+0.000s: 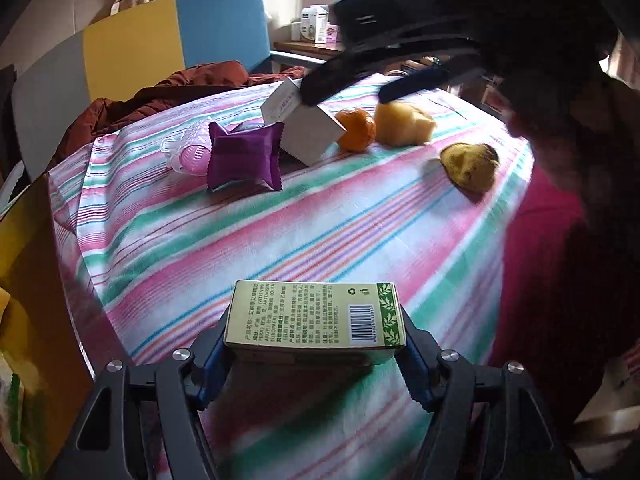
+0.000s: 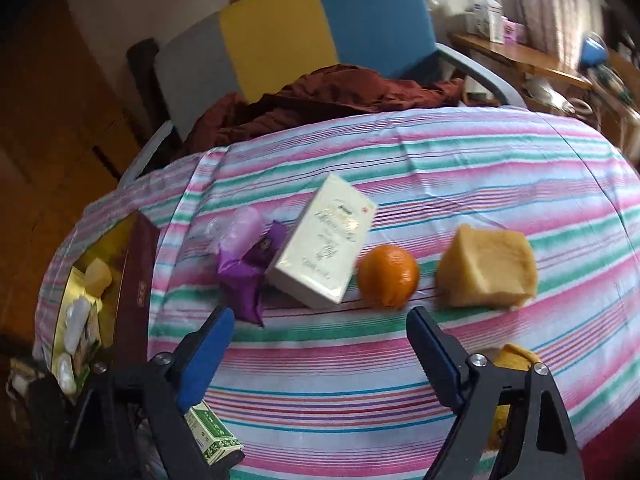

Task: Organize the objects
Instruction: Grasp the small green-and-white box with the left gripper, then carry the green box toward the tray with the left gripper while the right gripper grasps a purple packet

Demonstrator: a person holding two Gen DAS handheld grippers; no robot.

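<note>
While the left gripper (image 1: 316, 344) clamps a green box (image 1: 316, 320) above the striped cloth (image 1: 280, 240), the right gripper (image 2: 320, 340) hangs open and empty over the cloth, near a white box (image 2: 324, 240), an orange (image 2: 388, 276), a yellow sponge (image 2: 488, 268) and a purple packet (image 2: 244, 280).
</note>
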